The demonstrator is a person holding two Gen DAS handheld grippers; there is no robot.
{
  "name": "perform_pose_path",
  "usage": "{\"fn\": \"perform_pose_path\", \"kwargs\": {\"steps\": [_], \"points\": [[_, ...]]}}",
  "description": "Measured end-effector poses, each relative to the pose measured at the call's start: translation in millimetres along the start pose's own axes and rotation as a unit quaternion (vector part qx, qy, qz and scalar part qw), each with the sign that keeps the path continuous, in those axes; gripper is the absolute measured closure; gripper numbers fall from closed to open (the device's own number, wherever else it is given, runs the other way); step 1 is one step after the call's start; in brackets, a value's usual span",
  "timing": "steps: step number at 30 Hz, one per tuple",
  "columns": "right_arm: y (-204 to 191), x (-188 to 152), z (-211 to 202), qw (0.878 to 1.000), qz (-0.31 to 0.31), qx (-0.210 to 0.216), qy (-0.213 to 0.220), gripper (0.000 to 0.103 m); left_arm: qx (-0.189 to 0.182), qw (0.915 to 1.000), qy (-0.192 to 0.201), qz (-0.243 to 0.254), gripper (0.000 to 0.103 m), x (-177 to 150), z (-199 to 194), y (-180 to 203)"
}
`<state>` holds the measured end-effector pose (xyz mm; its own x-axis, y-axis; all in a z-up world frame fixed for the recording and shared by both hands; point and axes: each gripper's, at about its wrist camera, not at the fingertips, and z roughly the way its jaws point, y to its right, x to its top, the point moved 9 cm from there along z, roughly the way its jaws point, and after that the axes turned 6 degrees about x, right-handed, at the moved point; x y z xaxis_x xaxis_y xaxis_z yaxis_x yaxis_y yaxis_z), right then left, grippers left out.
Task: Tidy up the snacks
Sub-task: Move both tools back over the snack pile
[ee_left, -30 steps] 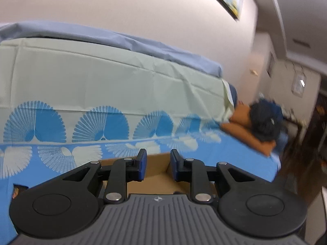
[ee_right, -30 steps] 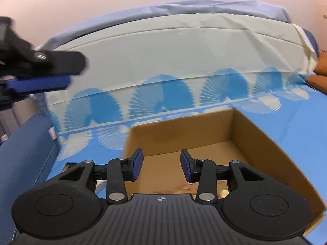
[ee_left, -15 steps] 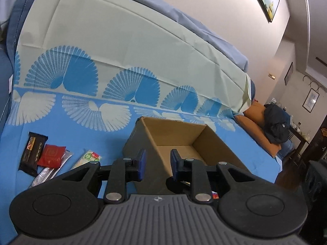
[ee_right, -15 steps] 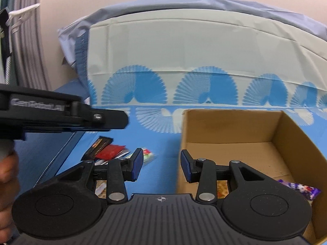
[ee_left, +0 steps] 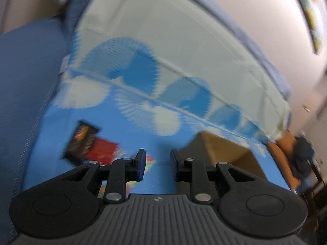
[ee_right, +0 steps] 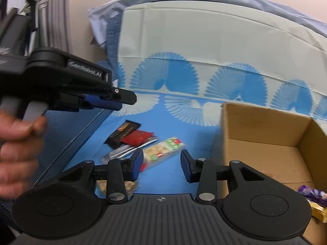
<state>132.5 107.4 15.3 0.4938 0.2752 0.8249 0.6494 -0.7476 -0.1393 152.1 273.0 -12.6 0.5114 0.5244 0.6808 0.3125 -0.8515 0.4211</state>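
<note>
Reaching toward loose snacks (ee_right: 141, 140) near the bedspread's (ee_right: 184, 175) left edge, the left gripper (ee_left: 157, 164) and right gripper (ee_right: 161, 164) are held agape, empty. A pick seems pending; carriage into the cardboard box (ee_right: 265, 134) at right is then required.

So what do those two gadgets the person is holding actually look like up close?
Each is matte black plastic: a ribbed grey-black body, two round discs, and hinged links with silver rivets. The left gripper and right gripper both end in blue finger pads. One casing bears grey GenRobot.AI lettering. A bare hand grips a pale handle.
</note>
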Motion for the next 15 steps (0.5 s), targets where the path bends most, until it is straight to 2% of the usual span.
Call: {"fn": "perform_pose_path", "kwargs": {"steps": [4,8,10,15], "points": [[-19,-2,9,1.000,-0.014,0.024,-0.009,0.061,0.026,0.9980,-0.045,-0.036,0.076,-4,14,-30],[-36,-8,23,0.999,-0.022,0.044,-0.024,0.057,0.050,0.9960,-0.072,-0.021,0.076,-10,25,-41],[-44,-11,32,0.998,-0.019,0.058,-0.034,0.050,0.054,0.9951,-0.079,-0.022,0.075,-12,29,-46],[-57,-20,53,0.995,-0.031,0.079,-0.059,0.023,0.075,0.9922,-0.093,-0.034,0.070,-17,35,-59]]}}
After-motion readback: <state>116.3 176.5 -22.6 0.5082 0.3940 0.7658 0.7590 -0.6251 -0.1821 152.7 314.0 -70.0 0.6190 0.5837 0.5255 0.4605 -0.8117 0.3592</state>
